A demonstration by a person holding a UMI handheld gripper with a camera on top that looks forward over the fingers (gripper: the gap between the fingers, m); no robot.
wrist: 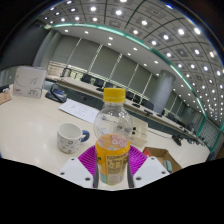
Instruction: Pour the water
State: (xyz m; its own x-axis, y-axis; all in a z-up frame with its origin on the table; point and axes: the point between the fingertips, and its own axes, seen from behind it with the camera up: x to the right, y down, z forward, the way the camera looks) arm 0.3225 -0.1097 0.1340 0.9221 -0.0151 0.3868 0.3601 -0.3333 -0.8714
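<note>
A clear plastic bottle (113,138) with a yellow cap and yellow-orange label, holding orange liquid in its lower part, stands upright between my fingers. My gripper (112,165) is shut on the bottle's lower body; the purple pads (88,160) press on both its sides. A white mug (70,138) with its handle to the right stands on the table, left of the bottle and a little beyond the fingers.
The long pale table (30,125) stretches left and ahead. A white box (28,82) and a dark object (58,94) lie far left. A cardboard box (160,158) sits right of the fingers. Chairs and blinds line the far wall.
</note>
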